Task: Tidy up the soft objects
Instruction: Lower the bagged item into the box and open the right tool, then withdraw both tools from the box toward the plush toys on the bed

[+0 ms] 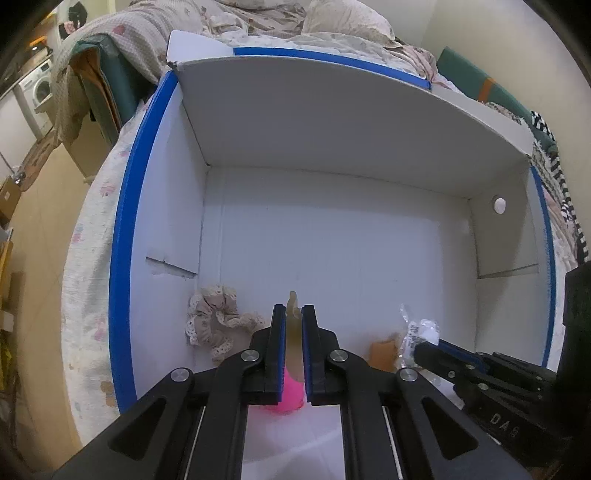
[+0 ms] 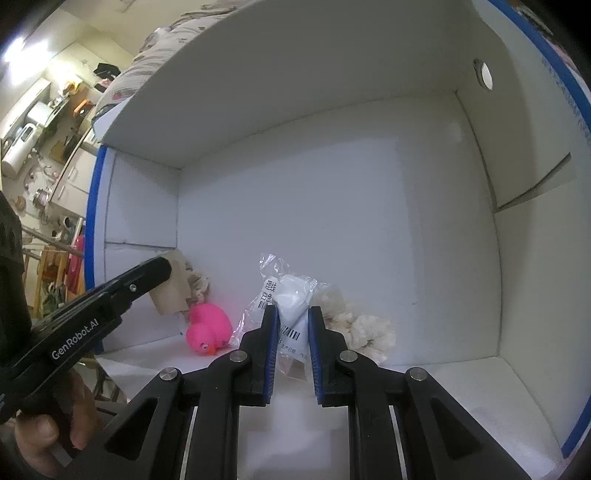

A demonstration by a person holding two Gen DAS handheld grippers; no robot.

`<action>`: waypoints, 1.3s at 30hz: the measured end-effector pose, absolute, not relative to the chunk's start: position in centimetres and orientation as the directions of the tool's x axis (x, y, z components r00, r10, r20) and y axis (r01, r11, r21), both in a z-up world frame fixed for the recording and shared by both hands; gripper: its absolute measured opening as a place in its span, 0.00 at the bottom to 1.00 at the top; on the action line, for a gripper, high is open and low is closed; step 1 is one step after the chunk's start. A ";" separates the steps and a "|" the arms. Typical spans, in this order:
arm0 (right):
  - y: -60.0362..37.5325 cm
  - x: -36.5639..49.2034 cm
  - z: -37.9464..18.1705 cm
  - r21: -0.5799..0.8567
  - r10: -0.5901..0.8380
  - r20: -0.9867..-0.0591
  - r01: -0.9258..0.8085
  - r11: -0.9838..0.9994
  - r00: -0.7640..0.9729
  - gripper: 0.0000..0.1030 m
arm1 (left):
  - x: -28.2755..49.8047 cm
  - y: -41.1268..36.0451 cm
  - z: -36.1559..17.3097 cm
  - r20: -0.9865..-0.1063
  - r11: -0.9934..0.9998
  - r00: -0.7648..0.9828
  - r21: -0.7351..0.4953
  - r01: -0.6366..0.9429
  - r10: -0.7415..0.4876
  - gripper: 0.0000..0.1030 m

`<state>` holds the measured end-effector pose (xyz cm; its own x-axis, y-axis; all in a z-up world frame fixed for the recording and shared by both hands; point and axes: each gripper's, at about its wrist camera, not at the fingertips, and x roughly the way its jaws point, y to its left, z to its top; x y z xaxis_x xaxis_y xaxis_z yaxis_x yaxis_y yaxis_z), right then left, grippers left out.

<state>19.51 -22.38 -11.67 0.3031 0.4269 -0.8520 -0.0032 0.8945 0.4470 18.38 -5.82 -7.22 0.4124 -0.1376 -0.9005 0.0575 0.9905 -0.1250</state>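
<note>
A white cardboard box [image 1: 332, 122] with a blue rim lies open on a bed. My left gripper [image 1: 294, 314] is shut on a thin tan piece of soft material [image 1: 293, 332], low over a pink rubber duck [image 1: 290, 391] on the box floor. My right gripper [image 2: 293, 314] is shut on a clear plastic packet [image 2: 291, 291] with white filling and a barcode label. The duck [image 2: 207, 328] lies left of that packet, under the left gripper [image 2: 162, 266] and its tan piece [image 2: 171, 291]. A beige lace scrunchie [image 1: 214, 321] lies in the near left corner.
A cream fluffy item [image 2: 365, 328] rests right of the packet, and an orange-brown piece [image 1: 382, 354] lies beside the right gripper [image 1: 421, 349]. The box walls [image 2: 332, 110] stand tall all round. Rumpled bedding [image 1: 295, 22] lies behind the box.
</note>
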 end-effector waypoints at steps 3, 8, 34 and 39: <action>-22.4 19.4 -11.8 0.451 0.429 -0.854 0.008 0.893 0.296 0.17 | 18.9 -6.0 -7.5 -0.903 0.992 0.411 -0.109 0.058 -0.123 0.07; -22.0 19.5 -11.7 0.451 0.430 -0.856 0.009 0.892 0.287 0.17 | 19.2 -6.3 -7.9 -0.911 0.992 0.392 -0.113 0.055 -0.125 0.08; -25.5 17.4 -6.6 0.415 0.347 -0.812 0.047 0.908 0.469 0.81 | 17.8 -6.5 -5.2 -0.867 1.000 0.497 -0.004 0.011 -0.009 0.52; -26.3 15.9 -5.5 0.430 0.345 -0.798 0.067 0.900 0.494 0.96 | 17.0 -6.7 -4.0 -0.847 0.999 0.530 -0.014 0.039 -0.032 0.56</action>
<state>15.94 -26.35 -5.54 0.4939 0.3447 -0.7983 0.0672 0.9002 0.4303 16.96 -6.73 -3.97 0.5303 -0.0324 -0.8472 0.0392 0.9991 -0.0137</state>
